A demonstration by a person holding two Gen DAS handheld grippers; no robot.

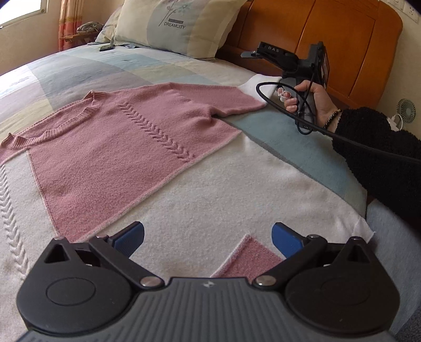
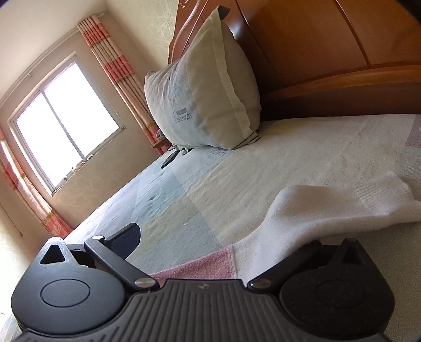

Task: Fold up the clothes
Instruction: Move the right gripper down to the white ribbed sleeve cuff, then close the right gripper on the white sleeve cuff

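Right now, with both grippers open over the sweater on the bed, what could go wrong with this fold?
1. The black cable looping from the right gripper hangs near the pink sleeve and could snag it.
2. The white sleeve lies rumpled by the right gripper; folding may trap the wrinkle.
3. The left gripper might pinch the bedspread along with the knit.

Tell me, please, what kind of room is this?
Most likely a home bedroom: a bed with a wooden headboard, a pillow leaning against it, and a curtained window. A pink sweater lies on the bed.
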